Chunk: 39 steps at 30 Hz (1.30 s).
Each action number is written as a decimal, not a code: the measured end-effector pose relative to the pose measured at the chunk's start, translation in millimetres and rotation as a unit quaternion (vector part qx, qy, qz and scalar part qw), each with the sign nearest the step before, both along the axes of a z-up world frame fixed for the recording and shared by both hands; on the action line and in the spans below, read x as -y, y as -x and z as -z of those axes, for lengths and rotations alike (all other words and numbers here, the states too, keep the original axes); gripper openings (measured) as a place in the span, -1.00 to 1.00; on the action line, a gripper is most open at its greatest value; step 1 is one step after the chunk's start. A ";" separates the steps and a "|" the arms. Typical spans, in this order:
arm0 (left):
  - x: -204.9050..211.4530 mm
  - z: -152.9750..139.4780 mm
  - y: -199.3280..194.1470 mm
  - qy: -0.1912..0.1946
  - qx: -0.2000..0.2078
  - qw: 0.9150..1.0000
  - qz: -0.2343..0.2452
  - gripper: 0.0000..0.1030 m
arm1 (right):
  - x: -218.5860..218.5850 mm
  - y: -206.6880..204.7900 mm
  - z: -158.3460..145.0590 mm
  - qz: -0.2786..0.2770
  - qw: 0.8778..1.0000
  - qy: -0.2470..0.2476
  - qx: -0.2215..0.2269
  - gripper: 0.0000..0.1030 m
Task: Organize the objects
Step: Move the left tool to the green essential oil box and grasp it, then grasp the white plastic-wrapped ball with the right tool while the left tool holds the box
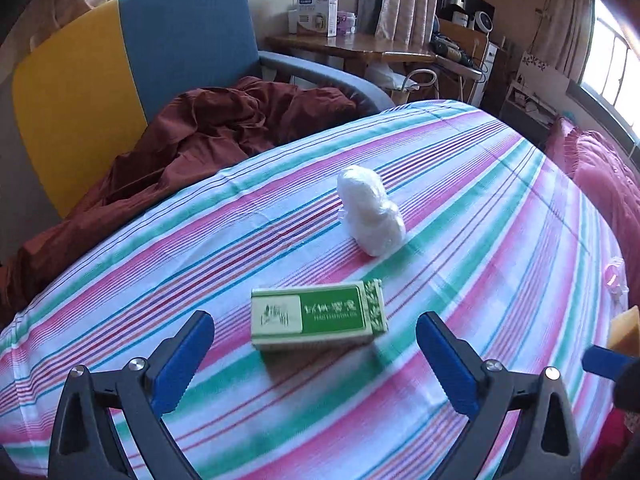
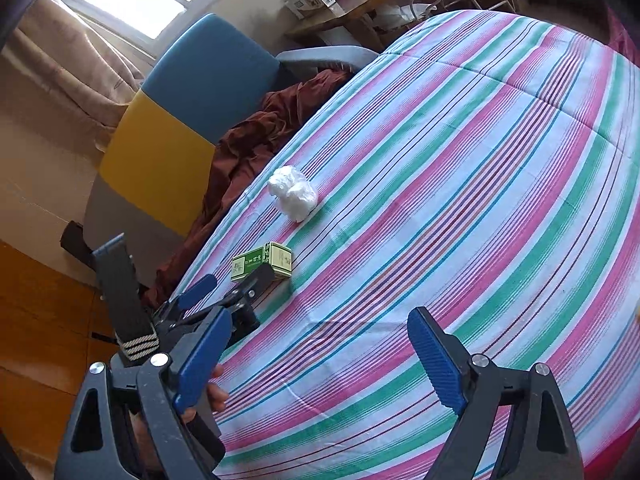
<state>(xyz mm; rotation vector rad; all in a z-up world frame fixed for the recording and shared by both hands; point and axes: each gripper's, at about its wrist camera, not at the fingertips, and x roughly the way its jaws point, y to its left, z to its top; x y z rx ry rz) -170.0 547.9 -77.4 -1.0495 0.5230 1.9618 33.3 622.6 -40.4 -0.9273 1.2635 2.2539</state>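
A green and cream box (image 1: 319,315) lies flat on the striped bed cover (image 1: 480,208). My left gripper (image 1: 316,360) is open just short of it, its blue fingers wider than the box, not touching it. A white plastic-wrapped bundle (image 1: 370,210) lies beyond the box. In the right wrist view the box (image 2: 262,266) and the bundle (image 2: 293,194) lie at the left part of the cover (image 2: 460,180), with the left gripper (image 2: 228,280) beside the box. My right gripper (image 2: 316,364) is open and empty over bare cover, well right of both.
A blue and yellow chair (image 1: 132,76) with a dark red cloth (image 1: 224,128) stands at the bed's far left edge. A wooden table (image 1: 348,46) with boxes stands behind. A pink pillow (image 1: 604,176) lies at right. A yellow object (image 1: 624,330) and a small pink item (image 1: 614,276) are at the right edge.
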 end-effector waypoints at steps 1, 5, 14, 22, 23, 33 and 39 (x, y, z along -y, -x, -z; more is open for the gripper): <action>-5.0 7.1 4.6 0.006 0.007 1.000 -0.006 1.00 | 0.5 0.6 0.2 -0.001 1.000 0.000 0.001 0.75; 0.5 16.0 12.6 -0.008 0.040 0.999 -0.026 0.42 | 0.9 1.2 1.2 0.001 1.000 -0.004 0.005 0.75; 95.2 -2.3 -51.5 -0.029 0.040 0.996 -0.081 0.42 | 4.3 7.2 2.1 -0.013 1.000 -0.011 0.012 0.75; 164.9 13.9 -114.0 -0.035 0.017 0.991 -0.126 0.41 | 14.1 18.3 6.9 -0.033 0.998 -0.037 0.044 0.75; 166.0 13.5 -117.2 -0.040 0.010 0.991 -0.124 0.41 | 15.6 19.9 7.5 -0.036 0.997 -0.041 0.048 0.75; 168.1 15.8 -111.8 -0.057 0.020 0.992 -0.110 0.40 | 18.8 61.8 -14.6 -0.096 0.988 -0.104 0.055 0.30; 169.4 17.1 -110.1 -0.066 0.027 0.991 -0.110 0.41 | -11.5 123.2 -6.0 -0.092 0.979 -0.155 0.096 0.20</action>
